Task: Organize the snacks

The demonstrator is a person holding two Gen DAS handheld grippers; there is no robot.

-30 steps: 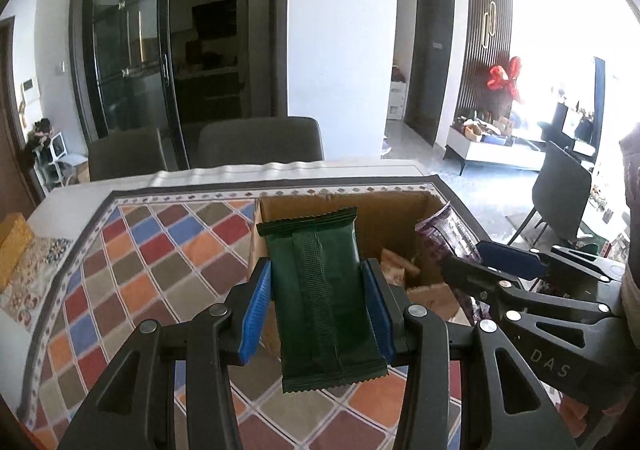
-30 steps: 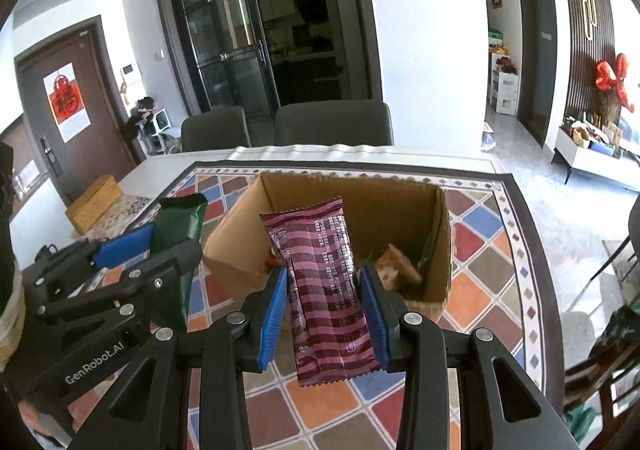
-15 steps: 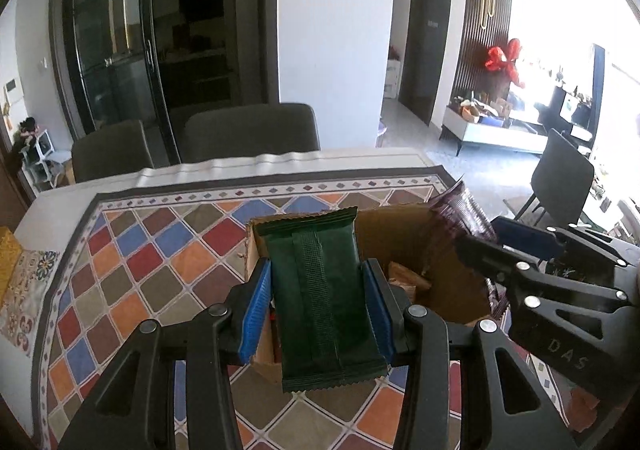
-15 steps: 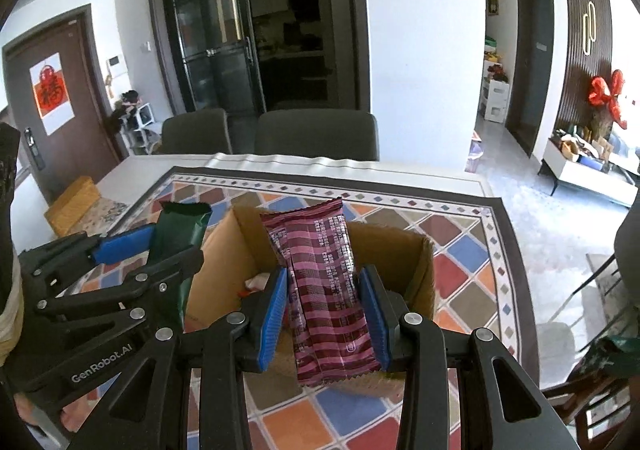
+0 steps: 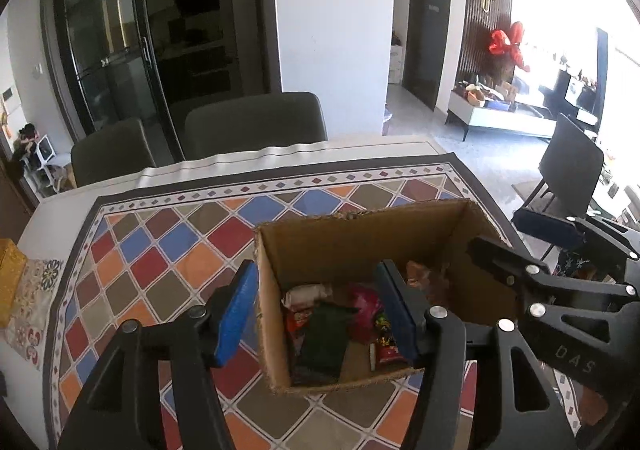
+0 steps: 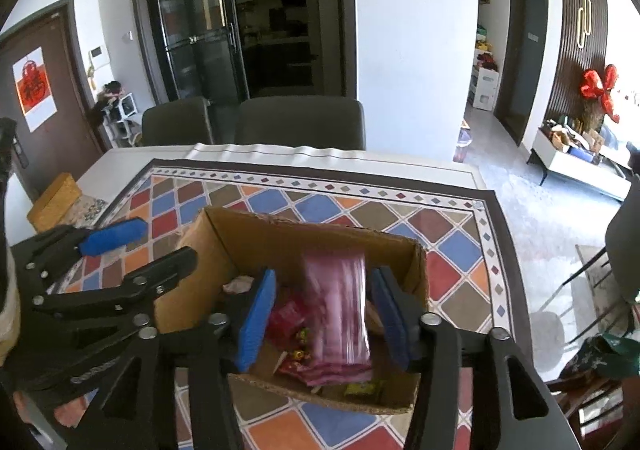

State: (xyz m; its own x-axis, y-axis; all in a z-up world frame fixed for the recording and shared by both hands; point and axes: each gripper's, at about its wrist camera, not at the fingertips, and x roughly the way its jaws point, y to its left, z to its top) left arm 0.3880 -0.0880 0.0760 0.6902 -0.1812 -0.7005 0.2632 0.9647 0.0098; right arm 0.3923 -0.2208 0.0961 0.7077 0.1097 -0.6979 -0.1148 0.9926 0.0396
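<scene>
An open cardboard box (image 5: 360, 234) stands on the patterned tablecloth and holds several snack packets. My left gripper (image 5: 320, 314) is open above the box; the dark green packet (image 5: 324, 342) lies inside among the other snacks. My right gripper (image 6: 324, 318) is open over the same box (image 6: 256, 234); the maroon striped packet (image 6: 340, 310) is blurred between the fingers, falling into the box. Each gripper shows at the edge of the other's view.
The tablecloth (image 5: 168, 250) covers most of the table. A yellow box (image 6: 54, 201) sits at the table's left end. Two grey chairs (image 6: 296, 121) stand behind the table, and another chair (image 5: 568, 165) stands to the right.
Both grippers moved over the box and opened. The green packet dropped into the box; the maroon packet left the right fingers and is falling in.
</scene>
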